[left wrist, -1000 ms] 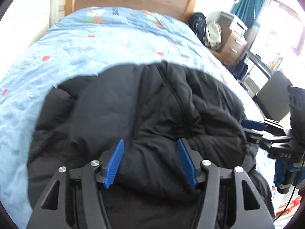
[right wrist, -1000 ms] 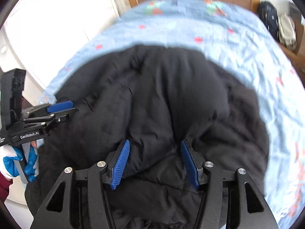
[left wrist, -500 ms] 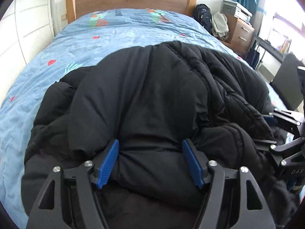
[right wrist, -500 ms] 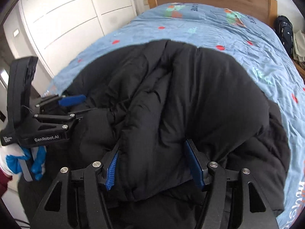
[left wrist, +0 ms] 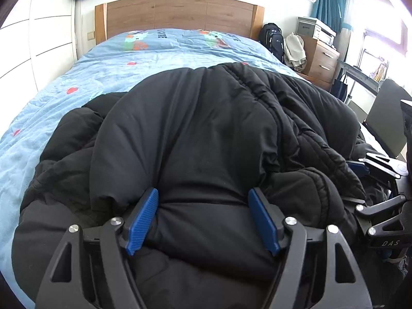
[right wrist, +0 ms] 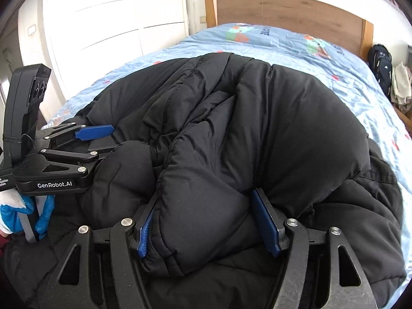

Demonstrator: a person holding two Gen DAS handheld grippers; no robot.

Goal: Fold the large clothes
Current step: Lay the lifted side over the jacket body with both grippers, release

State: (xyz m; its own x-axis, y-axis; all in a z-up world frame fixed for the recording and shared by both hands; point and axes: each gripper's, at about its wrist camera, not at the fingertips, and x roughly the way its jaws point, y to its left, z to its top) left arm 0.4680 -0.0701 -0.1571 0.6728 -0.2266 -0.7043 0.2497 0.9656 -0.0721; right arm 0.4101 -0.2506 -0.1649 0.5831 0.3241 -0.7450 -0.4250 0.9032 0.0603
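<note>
Black padded jacket (left wrist: 206,134) now lies lower on the bed (left wrist: 77,82), both grippers (left wrist: 203,219) (right wrist: 208,221) apparently loosening around its folded edge, the left's jaws opening.

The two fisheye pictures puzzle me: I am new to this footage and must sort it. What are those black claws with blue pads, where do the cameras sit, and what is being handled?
There is no robot here. A person holds a hand-held tool in each hand, and each tool has two fingers with blue pads and a wide-angle camera that looks forward along them. One picture is taken from the left tool, the other from the right tool, so each shows its own fingers at the bottom and the other tool at the side. A blue-gloved hand shows under the left one. On the bed's light blue cover lies a black puffer jacket, bunched up. A thick fold of it bulges between the pads of each tool, and the left tool's jaws are opening.
</note>
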